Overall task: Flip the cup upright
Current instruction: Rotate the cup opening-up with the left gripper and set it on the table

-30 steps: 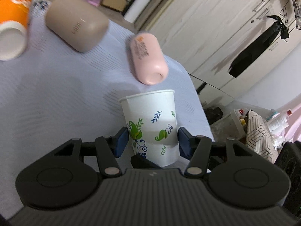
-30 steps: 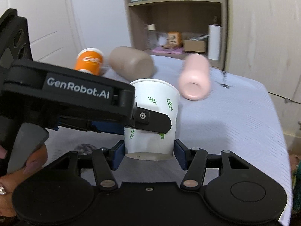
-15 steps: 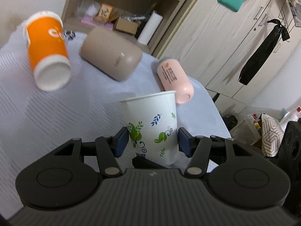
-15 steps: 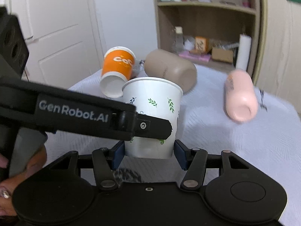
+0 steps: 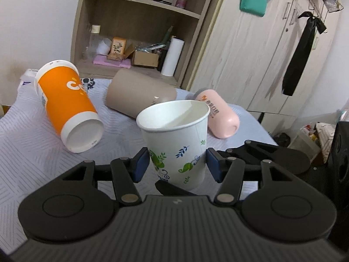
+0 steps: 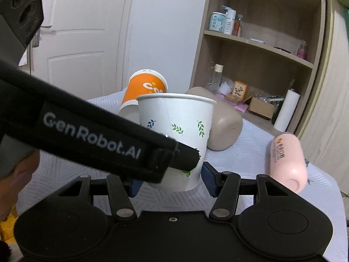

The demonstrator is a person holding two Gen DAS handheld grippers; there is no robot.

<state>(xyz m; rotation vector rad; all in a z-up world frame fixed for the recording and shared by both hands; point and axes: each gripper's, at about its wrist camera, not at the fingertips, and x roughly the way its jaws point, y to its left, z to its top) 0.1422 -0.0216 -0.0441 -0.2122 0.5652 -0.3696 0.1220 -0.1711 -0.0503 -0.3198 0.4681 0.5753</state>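
Observation:
A white paper cup [image 5: 176,144] with green and blue leaf prints stands mouth up between the blue pads of my left gripper [image 5: 177,167], which is shut on its lower half. In the right wrist view the same cup [image 6: 178,135] sits between the pads of my right gripper [image 6: 172,182], which is also shut on its base. The left gripper's black body [image 6: 98,137] crosses in front of the cup there. The cup is held a little above the bed and leans slightly.
On the white patterned bedspread [image 5: 26,152] lie an orange cup [image 5: 65,107], a beige cup [image 5: 139,96] and a pink cup [image 5: 220,115], all on their sides. A wooden shelf [image 5: 135,28] and wardrobe doors [image 5: 250,65] stand behind the bed.
Both grippers have tilted up with the paper cup, so its open mouth now shows in the left wrist view. The cups on the bed now appear lower and the shelf shows.

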